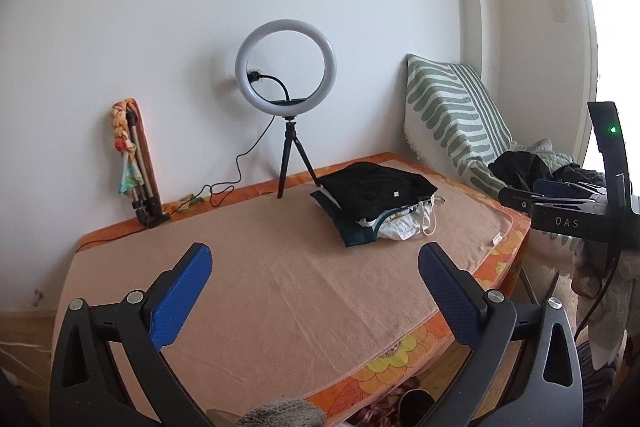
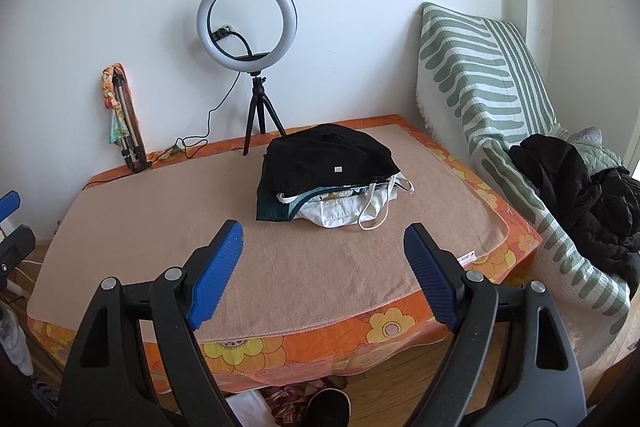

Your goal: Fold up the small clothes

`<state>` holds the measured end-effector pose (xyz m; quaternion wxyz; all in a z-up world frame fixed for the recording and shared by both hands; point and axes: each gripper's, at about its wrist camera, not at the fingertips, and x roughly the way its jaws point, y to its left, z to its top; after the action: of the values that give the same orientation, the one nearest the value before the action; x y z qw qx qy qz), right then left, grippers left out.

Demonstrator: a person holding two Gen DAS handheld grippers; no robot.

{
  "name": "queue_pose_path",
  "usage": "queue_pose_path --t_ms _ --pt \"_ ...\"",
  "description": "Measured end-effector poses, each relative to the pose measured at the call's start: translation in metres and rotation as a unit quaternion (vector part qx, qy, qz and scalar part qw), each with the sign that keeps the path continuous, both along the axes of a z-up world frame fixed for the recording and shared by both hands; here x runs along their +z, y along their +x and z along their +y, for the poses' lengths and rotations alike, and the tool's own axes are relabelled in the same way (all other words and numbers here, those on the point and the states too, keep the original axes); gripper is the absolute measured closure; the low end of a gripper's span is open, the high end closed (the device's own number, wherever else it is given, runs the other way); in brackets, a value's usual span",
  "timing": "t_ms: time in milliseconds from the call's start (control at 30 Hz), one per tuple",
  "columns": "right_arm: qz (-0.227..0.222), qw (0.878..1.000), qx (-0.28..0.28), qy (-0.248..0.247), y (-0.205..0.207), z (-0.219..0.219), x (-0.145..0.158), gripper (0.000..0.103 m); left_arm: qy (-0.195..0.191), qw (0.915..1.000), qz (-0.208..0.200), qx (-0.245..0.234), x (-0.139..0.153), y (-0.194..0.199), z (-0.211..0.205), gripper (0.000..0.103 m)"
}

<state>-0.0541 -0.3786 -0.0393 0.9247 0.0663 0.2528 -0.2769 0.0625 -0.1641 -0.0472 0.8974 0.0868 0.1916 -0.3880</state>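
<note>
left gripper [image 1: 316, 263]: blue pads spread wide, nothing between them, held above the near part of the table. right gripper [image 2: 324, 243]: likewise released, pads wide apart and empty, above the near edge of the table.

table [image 2: 516, 243]: covered with an orange flowered cloth, a beige towel [image 2: 280, 267] laid flat over most of it. the near half of the towel is bare.

stack of clothes [image 2: 328, 179]: on the towel toward the far right part of the table, well apart from both grippers. a folded black garment [image 2: 324, 155] lies on top; dark green and white pieces show beneath it, with a white strap looping out at the right.

behind the stack, a ring light [image 2: 246, 23] stands on a small black tripod at the far edge, its cable trailing left. a folded tripod [image 2: 124, 119] leans against the wall at the far left corner.

right of the table, a green-and-white striped blanket [image 2: 480, 67] covers a seat, with dark clothing [image 2: 580, 195] heaped on it.
</note>
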Motion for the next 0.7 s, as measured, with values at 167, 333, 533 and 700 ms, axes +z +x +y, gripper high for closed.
queue_pose_path --t_ms 167,333,533,700 --pt "-0.018 1.000 -0.006 0.008 0.003 0.008 -0.008 0.010 0.014 0.9997 0.016 0.010 -0.014 0.007 0.001 0.000" --pt "-0.020 1.000 -0.012 0.020 0.002 0.008 -0.017 0.010 0.018 0.9997 0.013 0.014 -0.020 0.009 0.004 0.000" --pt "-0.018 0.999 -0.024 0.014 -0.002 0.006 -0.018 0.003 0.014 0.9996 0.019 0.015 -0.021 0.010 0.005 0.000" --pt "-0.023 0.999 -0.028 0.009 -0.007 0.005 -0.014 0.000 0.014 0.9996 0.025 0.005 -0.023 0.008 0.004 0.000"
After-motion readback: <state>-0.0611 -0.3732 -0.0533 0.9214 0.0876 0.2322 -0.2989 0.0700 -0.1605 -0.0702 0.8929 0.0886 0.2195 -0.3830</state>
